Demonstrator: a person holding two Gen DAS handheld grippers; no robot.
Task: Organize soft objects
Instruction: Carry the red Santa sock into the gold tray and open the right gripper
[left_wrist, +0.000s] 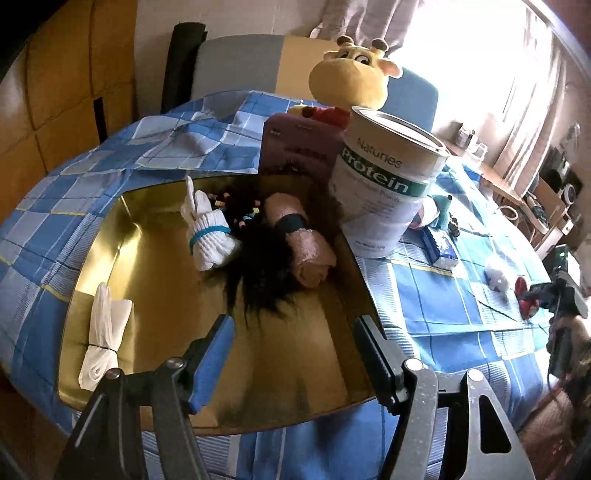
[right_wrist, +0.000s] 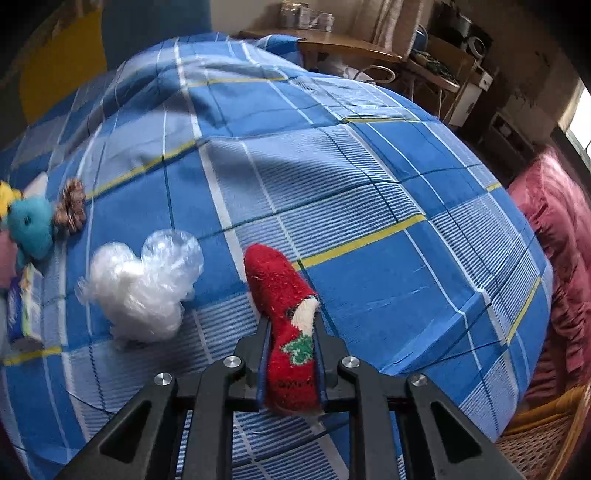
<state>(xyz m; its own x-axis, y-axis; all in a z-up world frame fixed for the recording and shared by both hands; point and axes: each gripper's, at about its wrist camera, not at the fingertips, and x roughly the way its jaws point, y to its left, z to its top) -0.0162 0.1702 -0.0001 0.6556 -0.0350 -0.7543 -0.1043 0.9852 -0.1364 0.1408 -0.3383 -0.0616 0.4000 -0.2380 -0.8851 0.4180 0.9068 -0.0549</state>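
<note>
Red sock (right_wrist: 286, 314), right up close, pinched between the right gripper (right_wrist: 290, 354) fingers, toe poking out over the blue checked bed (right_wrist: 369, 206); its lower end is cut off behind the fingers. Beside it, crumpled clear plastic (right_wrist: 142, 286), blurred. Left gripper (left_wrist: 295, 354) fingers spread wide, nothing between them, over the gold tray (left_wrist: 155, 280) near the bed's edge. Inside: white sock bundle (left_wrist: 208, 232), pink rolled towel (left_wrist: 301, 243), and a black, possibly hairy tuft (left_wrist: 264, 277) — hard to make out.
</note>
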